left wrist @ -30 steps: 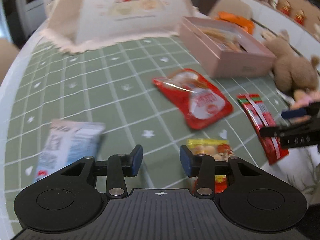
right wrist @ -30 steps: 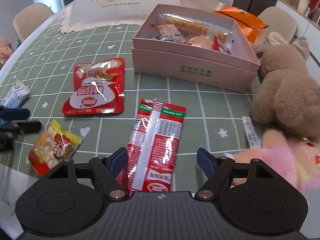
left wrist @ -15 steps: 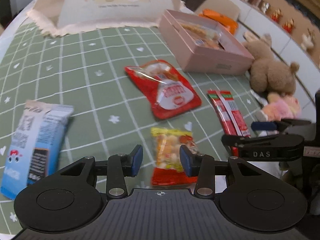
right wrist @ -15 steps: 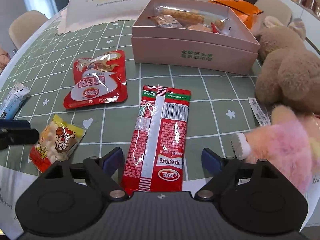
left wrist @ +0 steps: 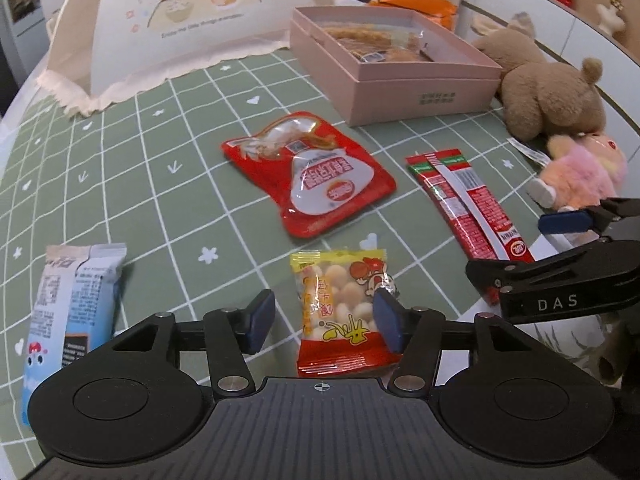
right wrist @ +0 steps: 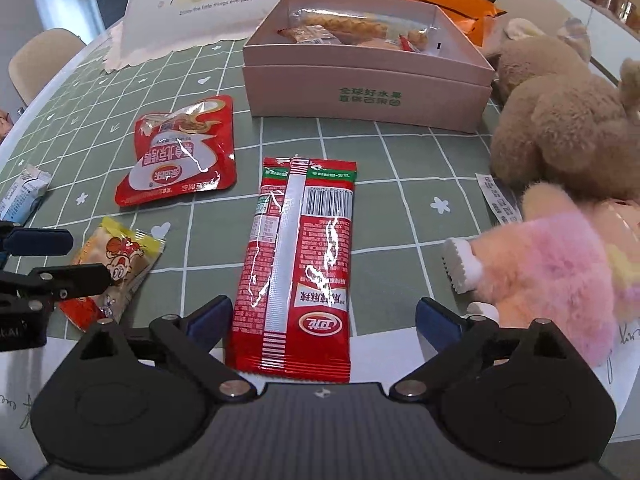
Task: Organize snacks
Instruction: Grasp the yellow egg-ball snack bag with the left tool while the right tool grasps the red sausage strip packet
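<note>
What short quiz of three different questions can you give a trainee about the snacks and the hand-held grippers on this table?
1. True or false: the pink box is empty.
2. Which packet lies between the left hand-held gripper jaws?
A. yellow snack packet
B. blue packet
3. Fill in: the right hand-held gripper is ____ over the long red packet.

Key: 1 false; 2 A; 3 open.

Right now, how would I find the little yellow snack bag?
Start at the pink box and come toward the table's near edge, past the big red pouch. The yellow bag lies just nearer, the only yellow pack, with round puffs and a cartoon kid.
</note>
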